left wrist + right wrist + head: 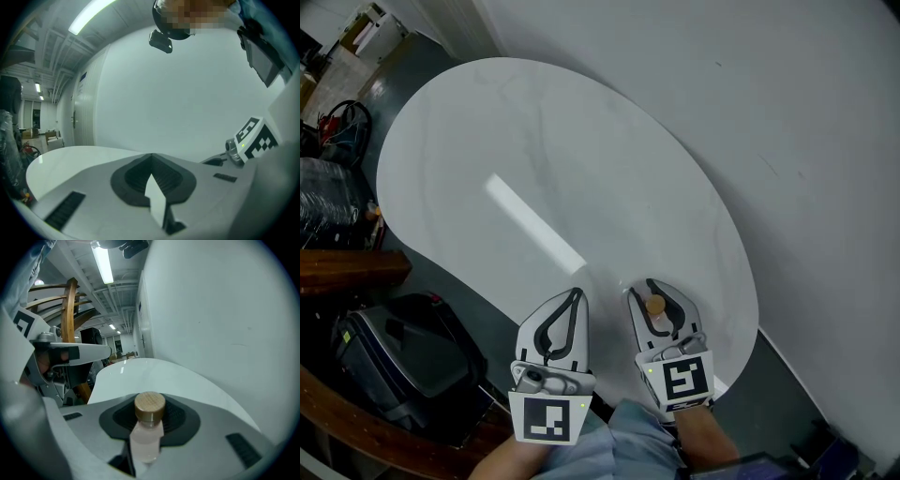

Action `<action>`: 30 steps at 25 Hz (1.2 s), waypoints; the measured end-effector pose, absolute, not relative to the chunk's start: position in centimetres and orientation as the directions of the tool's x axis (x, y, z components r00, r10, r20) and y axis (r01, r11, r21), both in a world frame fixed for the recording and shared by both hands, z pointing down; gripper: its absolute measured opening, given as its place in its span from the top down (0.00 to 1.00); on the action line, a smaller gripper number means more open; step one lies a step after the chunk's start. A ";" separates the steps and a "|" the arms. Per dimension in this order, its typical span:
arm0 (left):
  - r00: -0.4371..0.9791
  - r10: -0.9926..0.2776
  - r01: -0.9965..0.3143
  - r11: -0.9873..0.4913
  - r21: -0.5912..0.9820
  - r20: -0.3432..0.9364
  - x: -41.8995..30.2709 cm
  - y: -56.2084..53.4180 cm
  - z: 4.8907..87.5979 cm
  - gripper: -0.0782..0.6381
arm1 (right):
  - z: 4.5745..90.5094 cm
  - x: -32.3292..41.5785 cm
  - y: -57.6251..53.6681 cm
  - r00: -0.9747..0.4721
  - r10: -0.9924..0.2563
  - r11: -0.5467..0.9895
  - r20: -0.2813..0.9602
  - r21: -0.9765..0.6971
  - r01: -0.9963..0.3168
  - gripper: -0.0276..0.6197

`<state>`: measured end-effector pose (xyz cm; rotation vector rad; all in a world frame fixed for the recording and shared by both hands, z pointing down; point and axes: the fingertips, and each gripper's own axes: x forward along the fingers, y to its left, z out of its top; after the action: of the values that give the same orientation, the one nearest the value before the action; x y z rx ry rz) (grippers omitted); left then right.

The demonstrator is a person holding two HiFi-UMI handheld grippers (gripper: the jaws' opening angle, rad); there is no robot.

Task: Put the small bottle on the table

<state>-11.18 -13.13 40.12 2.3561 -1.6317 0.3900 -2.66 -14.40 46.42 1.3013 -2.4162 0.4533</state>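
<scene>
The small bottle [146,437] is pale pink with a round wooden cap [655,306]. My right gripper [651,287] is shut on it, the jaws curving round its body and the cap standing up between them. It hangs over the near right edge of the white oval table [534,150]. Just to its left, my left gripper [577,294] is shut with nothing in it, its tips meeting over the table's near edge. In the left gripper view only the shut jaws and the white tabletop [70,157] behind them show.
A white wall [787,112] runs close along the table's far and right side. On the dark floor to the left stand black bags [398,361], and a curved wooden rail [347,267] runs beside them. The tabletop bears only a light's reflection [534,223].
</scene>
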 end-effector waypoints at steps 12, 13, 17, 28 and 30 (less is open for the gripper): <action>0.349 -0.849 -0.932 -0.358 0.055 0.397 -11.2 -13.3 41.1 0.89 | 48.2 -2.3 -14.1 -0.487 -0.710 0.492 0.508 -0.137 -0.860 0.80; 0.349 -0.849 -0.932 -0.357 0.056 0.397 -11.2 -13.4 41.1 0.89 | 48.4 -2.2 -14.0 -0.485 -0.708 0.489 0.513 -0.139 -0.861 0.80; 0.352 -0.845 -0.931 -0.362 0.052 0.403 -11.3 -13.4 41.2 0.89 | 48.6 -2.2 -14.0 -0.477 -0.706 0.483 0.523 -0.137 -0.865 0.80; 0.347 -0.846 -0.931 -0.363 0.040 0.405 -11.6 -13.3 41.1 0.89 | 47.8 -3.4 -14.1 -0.526 -0.754 0.560 0.395 -0.032 -0.828 0.80; 0.346 -0.847 -0.932 -0.361 0.041 0.404 -11.6 -13.2 40.9 0.89 | 48.2 -3.6 -13.7 -0.526 -0.735 0.585 0.427 0.007 -0.811 0.79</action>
<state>-11.58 -13.18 40.95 2.3477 -1.5927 0.4607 -3.56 -13.72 48.21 1.2471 -2.4317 0.2711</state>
